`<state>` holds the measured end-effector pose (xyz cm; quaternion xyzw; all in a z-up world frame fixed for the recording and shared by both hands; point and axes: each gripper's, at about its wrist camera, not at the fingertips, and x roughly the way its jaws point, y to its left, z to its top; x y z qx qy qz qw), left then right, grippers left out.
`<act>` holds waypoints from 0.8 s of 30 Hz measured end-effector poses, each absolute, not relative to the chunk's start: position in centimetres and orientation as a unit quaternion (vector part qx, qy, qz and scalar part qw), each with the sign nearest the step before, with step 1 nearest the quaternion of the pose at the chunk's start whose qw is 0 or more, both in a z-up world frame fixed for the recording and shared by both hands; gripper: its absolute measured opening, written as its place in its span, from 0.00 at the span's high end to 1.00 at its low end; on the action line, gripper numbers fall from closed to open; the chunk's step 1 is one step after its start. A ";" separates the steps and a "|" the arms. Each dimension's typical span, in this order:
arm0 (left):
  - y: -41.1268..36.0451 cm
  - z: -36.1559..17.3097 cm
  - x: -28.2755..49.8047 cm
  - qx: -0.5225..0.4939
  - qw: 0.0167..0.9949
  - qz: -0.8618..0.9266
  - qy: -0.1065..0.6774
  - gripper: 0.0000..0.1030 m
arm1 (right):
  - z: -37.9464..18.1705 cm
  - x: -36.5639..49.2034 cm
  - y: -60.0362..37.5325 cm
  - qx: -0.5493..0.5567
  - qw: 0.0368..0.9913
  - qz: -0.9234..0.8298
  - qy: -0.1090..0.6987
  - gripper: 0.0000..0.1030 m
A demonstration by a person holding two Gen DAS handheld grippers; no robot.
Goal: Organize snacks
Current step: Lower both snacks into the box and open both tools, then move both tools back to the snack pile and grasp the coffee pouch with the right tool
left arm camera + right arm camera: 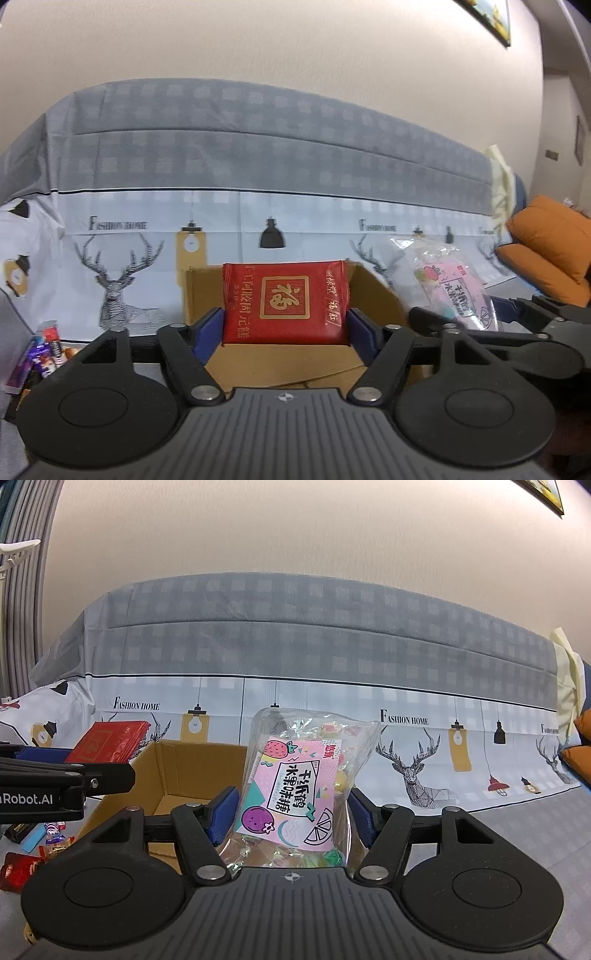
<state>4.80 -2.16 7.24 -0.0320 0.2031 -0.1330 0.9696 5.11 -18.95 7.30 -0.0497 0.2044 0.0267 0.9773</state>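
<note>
**A:** So both tongs are loaded? The left gripper is clamped on the red cake packet, right over the open cardboard box.

**B:** Yep, and the right gripper pinches the fruit candy bag by the box's edge. Looks like the drop-off step: lower, then release inside.

Background only: covered sofa, cushions, wall art

Sofa cover grey check above, white band below with deer and lamp prints ("FASHION HOME" text); orange cushions at right; framed picture on beige wall; grey curtain far left.
</note>
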 end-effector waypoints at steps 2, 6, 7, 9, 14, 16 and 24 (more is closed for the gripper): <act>-2.4 7.3 4.6 -0.031 0.970 -0.140 0.198 0.05 | 7.3 5.1 -18.9 -0.052 0.978 0.015 0.199 0.17; -2.4 7.4 4.4 -0.032 0.972 -0.134 0.190 0.03 | 7.4 5.2 -19.1 -0.045 0.979 0.008 0.201 0.11; -2.3 7.5 4.4 -0.036 0.972 -0.133 0.191 0.03 | 7.4 5.2 -19.2 -0.044 0.979 0.007 0.201 0.11; -1.9 7.5 4.5 -0.043 0.972 -0.128 0.192 0.07 | 7.3 5.3 -19.1 -0.046 0.978 0.008 0.201 0.11; -1.4 7.4 4.7 -0.034 0.972 -0.118 0.201 0.43 | 7.3 5.4 -18.7 -0.044 0.978 0.013 0.203 0.11; -0.8 7.4 4.7 -0.034 0.971 -0.119 0.206 0.60 | 7.3 5.6 -18.4 -0.039 0.978 0.016 0.205 0.11; 5.2 10.0 2.9 -0.032 0.976 -0.106 0.189 0.76 | 7.1 5.7 -15.4 -0.004 0.977 0.043 0.209 0.30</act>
